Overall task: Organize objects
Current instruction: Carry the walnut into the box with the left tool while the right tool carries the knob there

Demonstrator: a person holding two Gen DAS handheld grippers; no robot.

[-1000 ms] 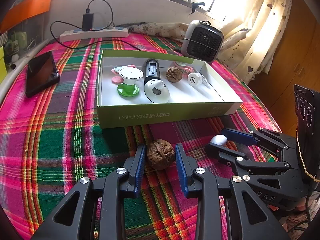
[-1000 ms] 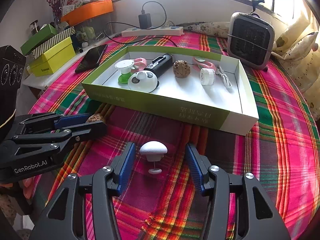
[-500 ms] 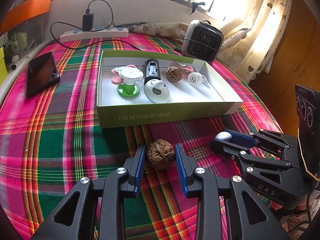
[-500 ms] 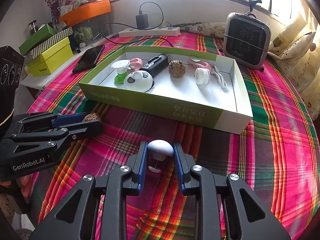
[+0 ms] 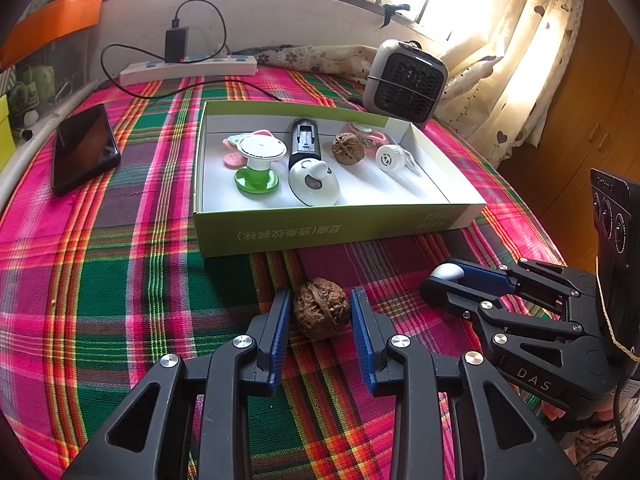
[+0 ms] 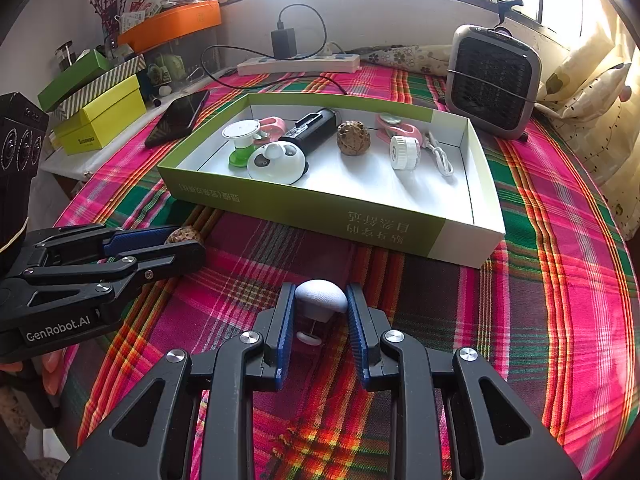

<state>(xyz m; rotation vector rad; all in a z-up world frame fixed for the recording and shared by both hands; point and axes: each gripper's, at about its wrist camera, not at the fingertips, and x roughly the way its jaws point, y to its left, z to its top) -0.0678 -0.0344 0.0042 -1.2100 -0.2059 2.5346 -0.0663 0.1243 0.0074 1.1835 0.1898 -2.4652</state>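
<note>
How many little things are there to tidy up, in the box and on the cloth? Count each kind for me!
Walnuts: 2, one in the box, one on the cloth
White mushroom-shaped knobs: 1
Green-and-white spools: 1
Panda-faced white gadgets: 1
Black cylinders: 1
Pink clips: 2
White round caps with a cord: 1
Total: 9

"GenRobot.AI" is printed in white on the black left gripper (image 6: 188, 246), and "DAS" on the black right gripper (image 5: 444, 280). The green-and-white cardboard box (image 6: 320, 216) carries upside-down Chinese characters on its front wall, too distorted to read reliably.
</note>
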